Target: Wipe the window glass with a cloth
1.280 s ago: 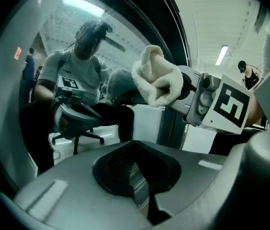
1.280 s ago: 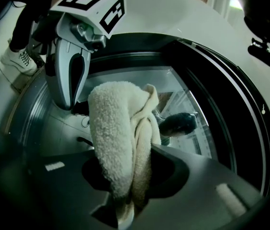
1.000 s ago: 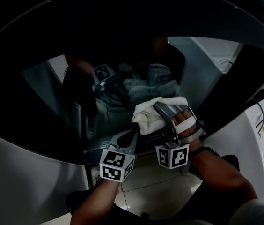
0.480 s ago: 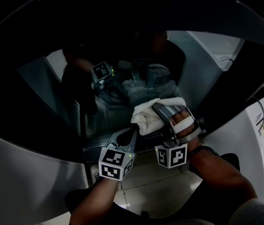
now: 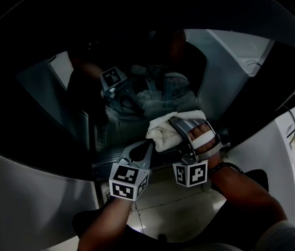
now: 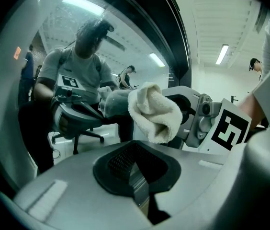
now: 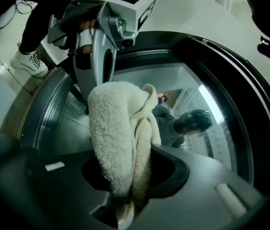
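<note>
Jaws of the right gripper (image 7: 125,198) clamp a folded cream terry cloth (image 7: 119,138) — its bunched end lies against the lower part of the curved, dark-framed window glass (image 5: 79,106). Jaws of the left gripper (image 6: 136,172) are closed on nothing — just beside the cloth, black-and-white square markers facing up.

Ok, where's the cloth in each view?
Head view: cloth near centre, on the right tongs.
Left gripper view: cloth at centre, above the shut, empty left tongs.
Right gripper view: cloth at centre, clamped in the right tongs.
Shared landmark: the window glass behind the cloth in all three.
</note>
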`<state>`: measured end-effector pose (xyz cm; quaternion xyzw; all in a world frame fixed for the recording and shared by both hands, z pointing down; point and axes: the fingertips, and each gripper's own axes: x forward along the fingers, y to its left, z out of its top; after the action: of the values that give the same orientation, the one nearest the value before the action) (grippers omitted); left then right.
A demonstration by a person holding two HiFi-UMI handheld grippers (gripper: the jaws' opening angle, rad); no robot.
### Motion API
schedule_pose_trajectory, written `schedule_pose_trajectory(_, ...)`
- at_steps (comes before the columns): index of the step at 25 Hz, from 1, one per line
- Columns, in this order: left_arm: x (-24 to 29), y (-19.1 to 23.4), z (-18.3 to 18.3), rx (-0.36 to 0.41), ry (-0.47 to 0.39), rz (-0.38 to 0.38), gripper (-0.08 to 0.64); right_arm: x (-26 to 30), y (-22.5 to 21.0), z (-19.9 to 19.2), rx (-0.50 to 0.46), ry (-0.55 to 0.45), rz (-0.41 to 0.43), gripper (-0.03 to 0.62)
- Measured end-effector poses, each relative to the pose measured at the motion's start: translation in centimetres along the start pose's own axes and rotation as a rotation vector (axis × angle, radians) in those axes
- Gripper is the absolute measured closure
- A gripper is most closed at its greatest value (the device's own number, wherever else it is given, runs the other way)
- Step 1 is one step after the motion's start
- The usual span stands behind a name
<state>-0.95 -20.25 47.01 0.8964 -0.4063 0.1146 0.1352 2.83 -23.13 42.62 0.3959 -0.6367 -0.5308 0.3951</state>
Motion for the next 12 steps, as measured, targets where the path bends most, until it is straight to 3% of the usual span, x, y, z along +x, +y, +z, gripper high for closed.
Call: schedule_pose_trajectory(12,0.1,0.2,0.0,-0.006,0.002,0.003,0.543,0.2,2.2,-0.5,-0.015,0.006,0.044,0.472)
